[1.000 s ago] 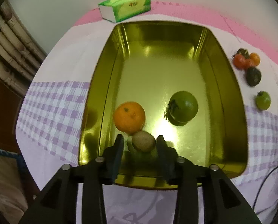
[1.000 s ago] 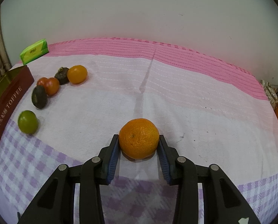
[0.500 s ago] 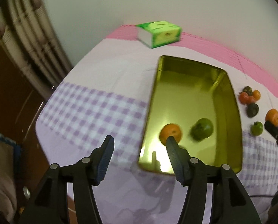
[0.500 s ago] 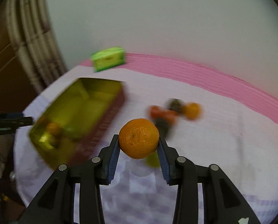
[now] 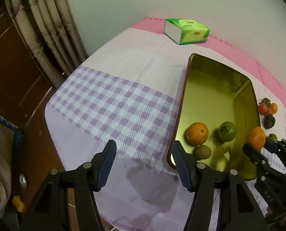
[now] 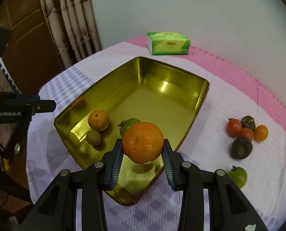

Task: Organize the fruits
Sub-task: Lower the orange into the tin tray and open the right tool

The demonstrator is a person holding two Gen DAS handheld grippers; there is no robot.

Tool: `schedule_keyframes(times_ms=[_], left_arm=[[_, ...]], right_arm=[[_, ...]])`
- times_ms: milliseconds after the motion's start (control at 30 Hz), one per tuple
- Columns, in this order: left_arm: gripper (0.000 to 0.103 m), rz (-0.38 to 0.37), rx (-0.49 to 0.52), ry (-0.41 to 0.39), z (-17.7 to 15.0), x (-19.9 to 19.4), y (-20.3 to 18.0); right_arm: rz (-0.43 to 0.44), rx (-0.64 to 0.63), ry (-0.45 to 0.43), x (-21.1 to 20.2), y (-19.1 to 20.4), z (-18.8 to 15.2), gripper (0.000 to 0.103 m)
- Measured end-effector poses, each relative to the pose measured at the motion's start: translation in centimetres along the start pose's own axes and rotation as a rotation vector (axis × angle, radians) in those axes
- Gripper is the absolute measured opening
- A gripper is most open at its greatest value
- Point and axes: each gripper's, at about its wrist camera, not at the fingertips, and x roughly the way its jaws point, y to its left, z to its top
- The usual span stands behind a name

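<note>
A round orange mandarin [image 6: 143, 142] is clamped in the right gripper [image 6: 143, 158] at lower centre, directly above the gold metal tin's [image 6: 204, 88] near corner; the left gripper [image 5: 143, 162], just opened, is empty.

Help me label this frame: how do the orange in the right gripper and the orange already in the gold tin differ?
The held orange is clamped between the right gripper's pads, above the gold tin's near end; the tin orange rests on the floor beside a small brownish fruit. The held orange looks deeper orange, the tin orange paler and duller. Both are round, with pitted skin.
</note>
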Motion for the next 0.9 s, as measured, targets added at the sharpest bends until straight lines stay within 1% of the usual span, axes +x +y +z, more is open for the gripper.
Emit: schedule_keyframes(times_ms=[133,400,900], left_arm=[[0.061,0.001,-0.005,0.003,0.0,0.1,0.1],[0.062,-0.002,0.003,0.008,-0.1,0.1,-0.1],[0.062,-0.002,0.014,0.011,-0.2,0.4,-0.6]], right_arm=[[-0.008,-0.014,0.018,0.8,0.3,0.0,0.037],[-0.015,-0.032,0.023,1.3,0.8,0.0,0.037],[-0.006,-0.026,0.036,1.5,1.0,0.1,0.038]])
